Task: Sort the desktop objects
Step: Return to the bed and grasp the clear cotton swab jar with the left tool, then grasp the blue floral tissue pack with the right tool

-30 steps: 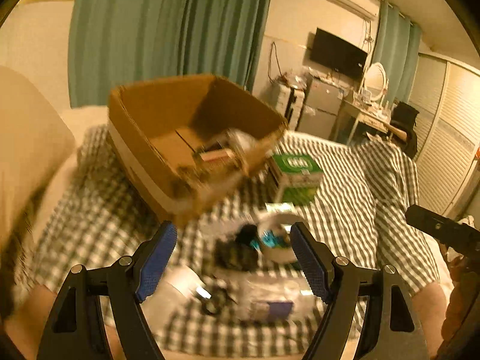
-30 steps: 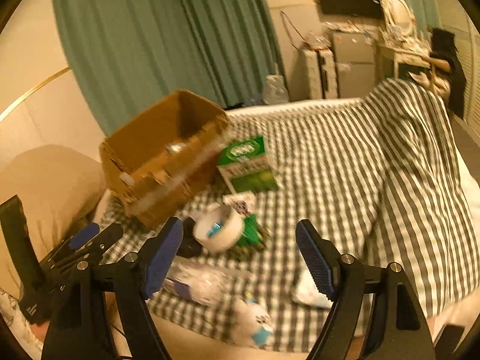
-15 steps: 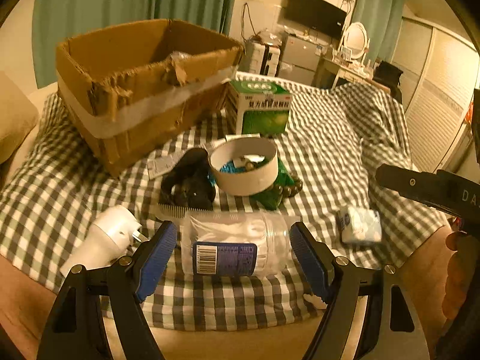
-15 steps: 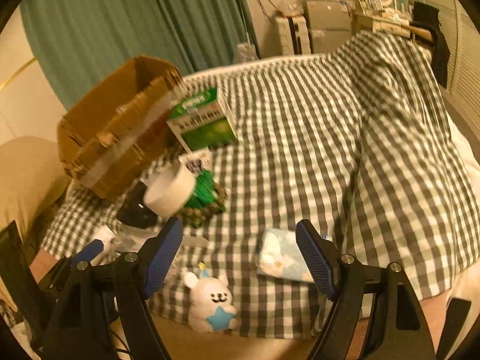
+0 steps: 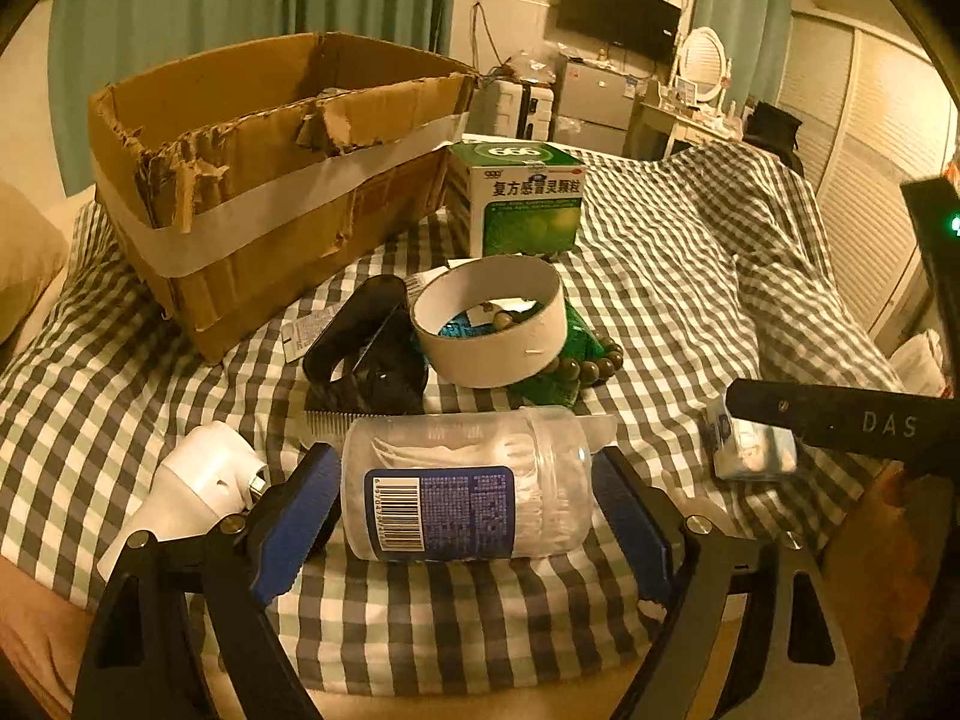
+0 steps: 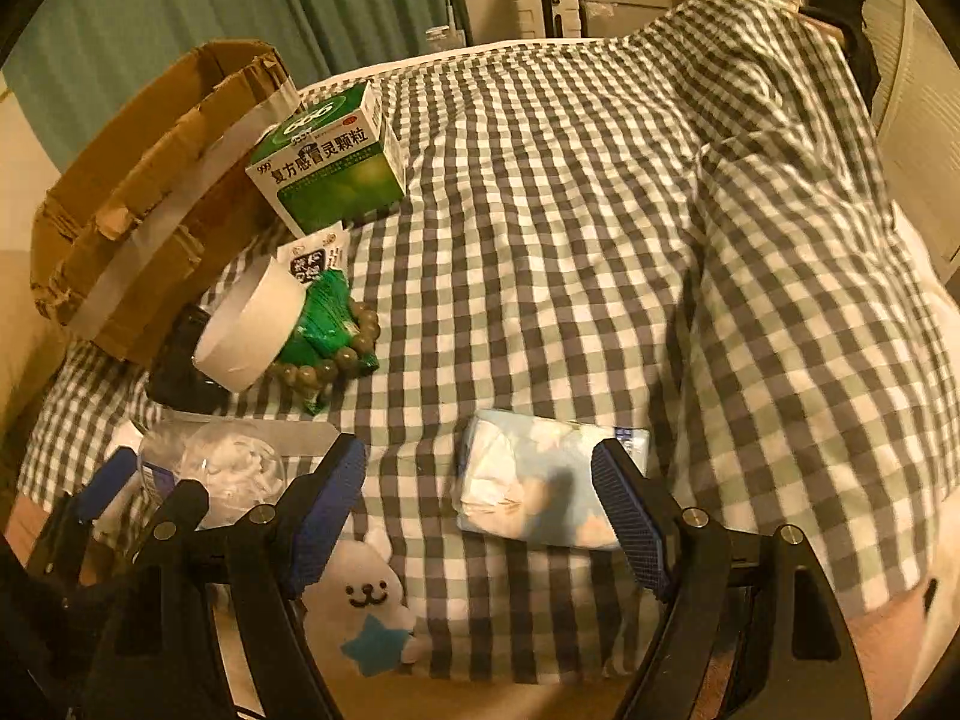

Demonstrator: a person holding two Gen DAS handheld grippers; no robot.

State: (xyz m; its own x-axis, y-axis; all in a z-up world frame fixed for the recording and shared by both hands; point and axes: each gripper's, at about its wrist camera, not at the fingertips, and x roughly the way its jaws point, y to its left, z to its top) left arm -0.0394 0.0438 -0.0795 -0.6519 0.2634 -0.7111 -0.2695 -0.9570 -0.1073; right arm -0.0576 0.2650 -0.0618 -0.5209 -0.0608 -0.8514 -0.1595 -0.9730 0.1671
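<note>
Cotton-swab jar (image 5: 468,483), clear plastic, lying on its side on the checked bedspread (image 5: 660,276), looks light, stiff and slippery-round, best pinched across its labelled middle; the left claw (image 5: 468,516) straddles it, jaws opening and not yet pressing, with a white plug (image 5: 198,480) and black comb (image 5: 366,354) crowding its left. Further right, the soft tissue pack (image 6: 540,492) lies between the wide-open, empty right claw (image 6: 480,516), a plush bear (image 6: 366,600) near its left pad.

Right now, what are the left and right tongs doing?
Left tongs: opening, straddling the clear jar, pads not pressing it.
Right tongs: open, holding nothing, tissue pack between the fingers.
</note>
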